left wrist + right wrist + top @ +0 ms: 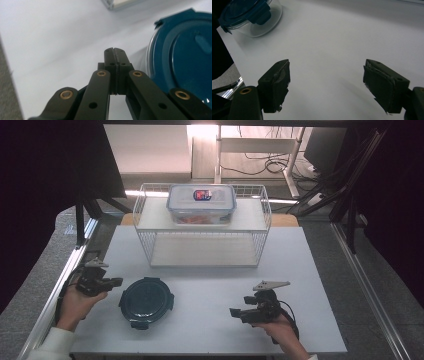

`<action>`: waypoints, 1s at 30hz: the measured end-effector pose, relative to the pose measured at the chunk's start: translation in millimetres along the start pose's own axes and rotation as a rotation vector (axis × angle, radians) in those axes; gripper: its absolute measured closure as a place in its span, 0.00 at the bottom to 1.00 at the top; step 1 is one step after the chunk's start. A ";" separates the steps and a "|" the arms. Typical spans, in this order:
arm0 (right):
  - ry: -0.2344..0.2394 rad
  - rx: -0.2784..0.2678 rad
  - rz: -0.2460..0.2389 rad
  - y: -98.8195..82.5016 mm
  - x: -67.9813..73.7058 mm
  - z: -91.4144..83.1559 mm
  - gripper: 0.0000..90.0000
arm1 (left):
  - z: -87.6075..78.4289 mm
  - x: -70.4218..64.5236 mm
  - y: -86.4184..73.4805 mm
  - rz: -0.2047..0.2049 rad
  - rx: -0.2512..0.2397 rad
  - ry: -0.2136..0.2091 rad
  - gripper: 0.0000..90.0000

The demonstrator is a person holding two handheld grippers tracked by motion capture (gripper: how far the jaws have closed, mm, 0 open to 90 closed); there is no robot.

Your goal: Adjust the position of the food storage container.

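Left gripper (116,282): jaws pressed flat together with nothing between them, tips level and pointing toward the round container (146,302), close beside its left rim but apart from it. In the left gripper view the container's dark blue lid (185,60) lies just to the right of the closed tips, with bare white table (55,40) ahead and to the left. Right gripper (236,312): jaws spread wide and empty, pads over open tabletop, pointing left toward the container, which stands well apart from it; the right gripper view shows the clear glass body under a blue latch (263,15) at the far upper left. The container sits on the near left part of the table, between the two grippers. Open board runs between it and the wire rack (202,222) behind, whose upper shelf carries a rectangular lidded box (201,203). Left hand (80,304) rests near the table's left edge, forearm entering from the lower left; right hand (280,327) enters from the bottom, gripper held roughly level.
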State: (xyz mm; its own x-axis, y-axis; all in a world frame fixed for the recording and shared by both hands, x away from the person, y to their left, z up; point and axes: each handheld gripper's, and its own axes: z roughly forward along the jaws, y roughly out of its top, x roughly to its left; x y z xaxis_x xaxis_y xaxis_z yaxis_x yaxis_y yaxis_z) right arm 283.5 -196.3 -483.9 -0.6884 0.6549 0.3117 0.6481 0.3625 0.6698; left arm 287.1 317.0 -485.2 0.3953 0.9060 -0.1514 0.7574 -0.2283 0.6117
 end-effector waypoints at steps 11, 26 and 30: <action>-0.003 -0.006 -0.008 1.1 4.8 -1.1 0.24 | 0.6 -4.0 -33.8 -0.078 0.059 -0.074 1.00; -0.006 -0.020 0.006 2.2 2.9 -5.1 0.23 | 6.3 -13.5 -39.8 -0.158 0.048 -0.204 1.00; -0.007 -0.021 0.009 2.5 3.0 -5.7 0.23 | 12.3 -26.6 -35.5 -0.134 0.056 -0.237 1.00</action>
State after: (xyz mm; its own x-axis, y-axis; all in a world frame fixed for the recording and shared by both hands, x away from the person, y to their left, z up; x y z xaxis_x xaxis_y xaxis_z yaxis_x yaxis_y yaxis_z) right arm 281.3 -197.2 -477.5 -0.6801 0.6630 0.3129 0.6471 0.3422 0.6813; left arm 256.2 296.6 -512.4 0.3952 0.8224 -0.4092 0.8359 -0.1373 0.5314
